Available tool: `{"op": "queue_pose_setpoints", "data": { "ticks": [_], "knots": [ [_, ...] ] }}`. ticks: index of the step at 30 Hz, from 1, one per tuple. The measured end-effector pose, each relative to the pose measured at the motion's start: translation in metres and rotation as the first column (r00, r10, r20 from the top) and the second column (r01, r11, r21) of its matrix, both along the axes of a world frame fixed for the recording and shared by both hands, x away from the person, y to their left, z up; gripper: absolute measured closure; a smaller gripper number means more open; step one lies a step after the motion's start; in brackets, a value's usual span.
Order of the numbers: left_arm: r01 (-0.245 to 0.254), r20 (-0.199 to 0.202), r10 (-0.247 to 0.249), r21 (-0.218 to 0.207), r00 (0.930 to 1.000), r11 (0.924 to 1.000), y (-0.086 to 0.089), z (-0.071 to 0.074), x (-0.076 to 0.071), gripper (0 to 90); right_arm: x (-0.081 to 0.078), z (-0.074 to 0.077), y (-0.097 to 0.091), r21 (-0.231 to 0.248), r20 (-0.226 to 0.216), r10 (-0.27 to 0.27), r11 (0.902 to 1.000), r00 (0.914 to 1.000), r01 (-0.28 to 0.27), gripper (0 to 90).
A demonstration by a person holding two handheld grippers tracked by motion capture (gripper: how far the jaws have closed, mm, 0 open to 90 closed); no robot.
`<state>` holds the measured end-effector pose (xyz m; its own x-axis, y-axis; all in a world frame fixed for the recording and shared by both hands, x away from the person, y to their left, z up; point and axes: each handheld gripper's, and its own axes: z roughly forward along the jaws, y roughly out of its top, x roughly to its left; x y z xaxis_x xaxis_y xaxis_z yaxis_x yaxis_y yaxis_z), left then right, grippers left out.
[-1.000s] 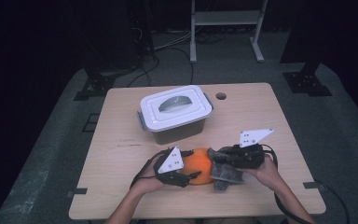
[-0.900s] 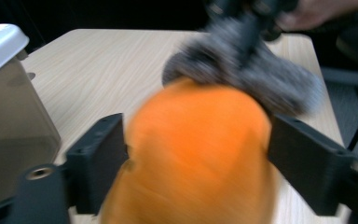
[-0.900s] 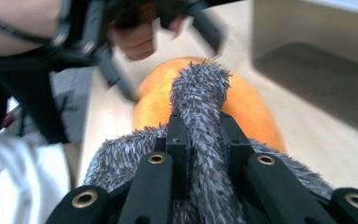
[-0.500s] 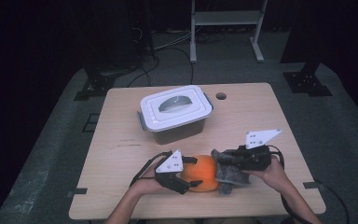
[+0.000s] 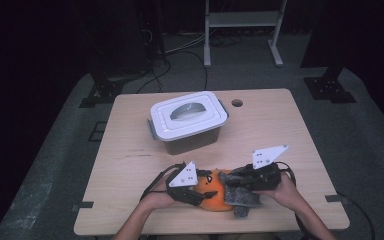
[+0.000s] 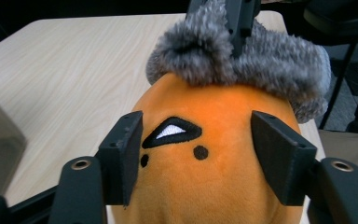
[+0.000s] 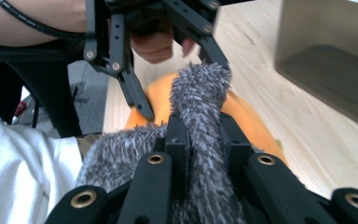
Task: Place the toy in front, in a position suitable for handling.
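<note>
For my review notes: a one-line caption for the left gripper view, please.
Left gripper, jaws just closing, straddles an orange plush toy capped with grey fur.

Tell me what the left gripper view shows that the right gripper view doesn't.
Left gripper view: the orange plush toy's stitched face, an eye and two dots, with the left gripper's pads at either side of it, their jaws having just been closing. Right gripper view: the right gripper shut on a strip of the grey furry fabric, and a white sleeve. Both: the plush, the grey fur, the wooden table and the grey container.
</note>
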<state>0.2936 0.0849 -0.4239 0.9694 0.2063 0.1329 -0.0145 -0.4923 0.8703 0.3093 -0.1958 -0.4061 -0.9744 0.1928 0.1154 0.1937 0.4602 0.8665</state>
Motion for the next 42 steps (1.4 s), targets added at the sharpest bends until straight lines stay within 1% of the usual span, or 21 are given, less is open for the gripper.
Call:
{"op": "queue_pose_setpoints", "data": {
  "ticks": [4,6,8,11,14,15,16,17,19,21,23,27,29,30,32,34,35,37,38,39,42],
  "knots": [
    [0.008,-0.004,-0.008,-0.016,1.0000,0.9998,0.002,0.003,0.001,34.7,0.003,-0.007,-0.016,-0.034,-0.021,-0.039,0.9987,0.9990,0.038,76.9],
    [0.020,-0.041,-0.022,-0.035,0.9989,0.9992,0.001,0.002,0.002,29.9,0.003,-0.006,-0.021,-0.041,-0.019,-0.054,0.9977,0.9983,0.053,76.8],
    [0.020,-0.073,-0.023,-0.045,0.9971,0.9988,0.002,0.002,0.004,22.5,0.004,-0.002,-0.020,-0.023,-0.012,-0.058,0.9981,0.9982,0.058,76.8],
    [-0.015,-0.147,0.010,-0.038,0.9891,0.9992,0.002,-0.002,0.008,9.2,0.006,-0.003,-0.011,-0.024,-0.011,-0.042,0.9988,0.9990,0.042,76.8],
    [-0.007,-0.204,0.003,-0.022,0.9790,0.9997,0.002,-0.010,0.010,8.1,0.006,-0.004,-0.007,-0.012,-0.034,-0.004,0.9999,0.9994,0.004,76.8],
    [0.010,-0.193,-0.012,-0.012,0.9811,0.9999,0.002,-0.009,0.010,14.0,0.005,-0.003,-0.006,-0.013,-0.028,0.001,0.9999,0.9996,-0.001,76.7],
    [0.010,-0.148,-0.012,-0.016,0.9889,0.9998,0.001,-0.008,0.007,22.4,0.004,-0.001,-0.005,-0.010,-0.024,0.009,0.9999,0.9997,-0.009,76.6],
    [0.012,-0.120,-0.013,-0.012,0.9927,0.9999,0.000,-0.006,0.005,29.4,0.004,0.001,-0.003,-0.008,-0.016,0.011,0.9999,0.9998,-0.011,76.6],
    [0.019,-0.030,-0.019,-0.003,0.9994,0.9998,-0.003,-0.001,0.000,36.6,0.006,0.005,0.003,-0.004,0.004,0.009,1.0000,1.0000,-0.009,76.7],
    [0.013,0.049,-0.013,0.014,0.9987,0.9998,-0.005,0.002,-0.003,38.3,0.007,0.009,0.007,-0.003,0.022,0.001,1.0000,0.9998,-0.001,76.7],
    [0.008,0.082,-0.008,0.006,0.9966,0.9999,-0.003,0.003,-0.003,38.3,0.010,0.011,0.007,0.005,0.031,-0.022,0.9998,0.9993,0.021,76.7],
    [0.017,0.075,-0.017,0.002,0.9971,0.9999,0.006,-0.001,0.000,34.3,0.014,0.003,0.000,-0.018,0.015,-0.058,0.9981,0.9982,0.058,76.7],
    [0.023,0.002,-0.023,-0.029,0.9997,0.9993,0.008,-0.003,0.004,23.6,0.013,-0.005,-0.004,-0.031,-0.009,-0.056,0.9980,0.9984,0.056,76.7],
    [0.015,-0.015,-0.015,-0.034,0.9998,0.9993,0.008,-0.003,0.005,19.0,0.011,-0.008,-0.005,-0.031,-0.022,-0.048,0.9984,0.9986,0.048,76.7],
    [-0.007,-0.062,0.006,-0.020,0.9981,0.9998,0.008,-0.004,0.009,12.4,0.006,-0.009,-0.004,-0.040,-0.020,-0.031,0.9987,0.9993,0.030,76.7],
    [-0.021,-0.078,0.020,-0.003,0.9968,0.9998,0.009,-0.006,0.010,10.2,0.003,-0.004,-0.002,-0.037,-0.010,-0.011,0.9993,0.9999,0.011,76.7],
    [-0.020,-0.084,0.020,-0.001,0.9963,0.9998,0.010,-0.007,0.010,12.8,0.002,-0.001,0.000,-0.029,-0.005,-0.003,0.9996,1.0000,0.003,76.7],
    [-0.001,-0.044,0.001,-0.002,0.9990,1.0000,0.008,-0.008,0.006,22.3,0.001,0.005,0.005,-0.018,0.016,-0.004,0.9998,0.9999,0.005,76.7],
    [0.018,-0.011,-0.018,0.005,0.9998,0.9998,0.006,-0.009,0.003,24.5,0.003,0.008,0.009,-0.009,0.026,-0.006,0.9999,0.9996,0.006,76.7],
    [0.034,0.028,-0.034,0.006,0.9990,0.9994,0.003,-0.010,-0.001,27.0,0.004,0.010,0.012,-0.008,0.036,-0.009,0.9999,0.9993,0.009,76.7],
    [0.051,0.096,-0.050,-0.007,0.9941,0.9987,-0.002,-0.014,-0.005,30.1,0.011,0.010,0.018,-0.029,0.037,-0.016,0.9994,0.9992,0.017,76.7]
  ]
}}
